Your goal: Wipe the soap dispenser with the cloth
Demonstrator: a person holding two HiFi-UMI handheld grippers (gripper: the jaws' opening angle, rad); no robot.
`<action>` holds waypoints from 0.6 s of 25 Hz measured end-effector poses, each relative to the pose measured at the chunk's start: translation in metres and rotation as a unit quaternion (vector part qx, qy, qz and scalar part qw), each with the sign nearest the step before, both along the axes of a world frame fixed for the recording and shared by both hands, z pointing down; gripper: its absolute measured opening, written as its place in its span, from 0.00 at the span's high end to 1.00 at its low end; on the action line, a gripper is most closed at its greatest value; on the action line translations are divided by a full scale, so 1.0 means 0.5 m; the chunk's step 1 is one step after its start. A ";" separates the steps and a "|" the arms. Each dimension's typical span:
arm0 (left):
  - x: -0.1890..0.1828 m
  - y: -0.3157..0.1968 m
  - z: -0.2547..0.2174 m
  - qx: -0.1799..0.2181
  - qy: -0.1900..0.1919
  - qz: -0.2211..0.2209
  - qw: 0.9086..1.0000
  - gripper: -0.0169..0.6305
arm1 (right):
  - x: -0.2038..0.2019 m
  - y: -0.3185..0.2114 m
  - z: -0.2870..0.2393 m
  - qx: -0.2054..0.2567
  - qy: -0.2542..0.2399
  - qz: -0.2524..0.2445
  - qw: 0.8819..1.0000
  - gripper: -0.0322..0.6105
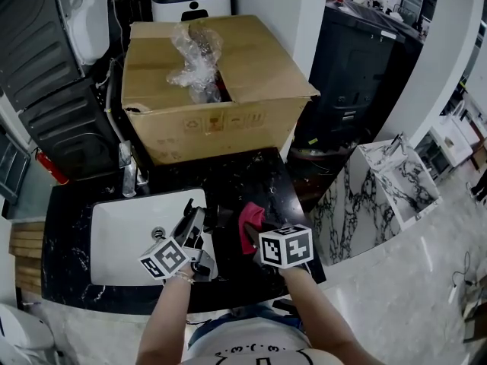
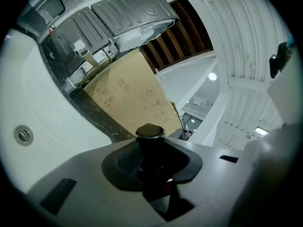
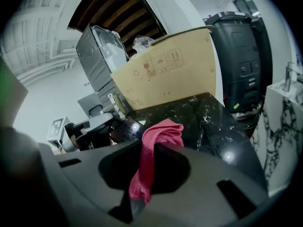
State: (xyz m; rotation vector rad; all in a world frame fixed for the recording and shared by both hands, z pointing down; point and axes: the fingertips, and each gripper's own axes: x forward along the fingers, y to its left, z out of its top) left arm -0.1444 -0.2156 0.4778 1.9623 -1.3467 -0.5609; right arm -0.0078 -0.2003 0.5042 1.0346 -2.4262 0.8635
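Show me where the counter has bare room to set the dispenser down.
Bare black counter lies between the cardboard box and the held cloth; the white sink basin around its drain is bare too. Crowded: the sink's right edge, where soap dispenser and cloth are held close together.

- white sink (image 1: 118, 242)
- black, white-veined counter (image 1: 251, 175) around the sink
- pinkish-red cloth (image 3: 160, 135), right of the sink
- plain brown box (image 1: 221, 120) behind the sink
- black soap dispenser (image 2: 150, 143)
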 end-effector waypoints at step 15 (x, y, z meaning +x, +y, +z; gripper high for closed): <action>-0.002 0.003 0.003 -0.009 -0.033 -0.001 0.999 0.79 | -0.138 -0.080 -0.085 0.059 -0.042 -0.066 0.995 0.87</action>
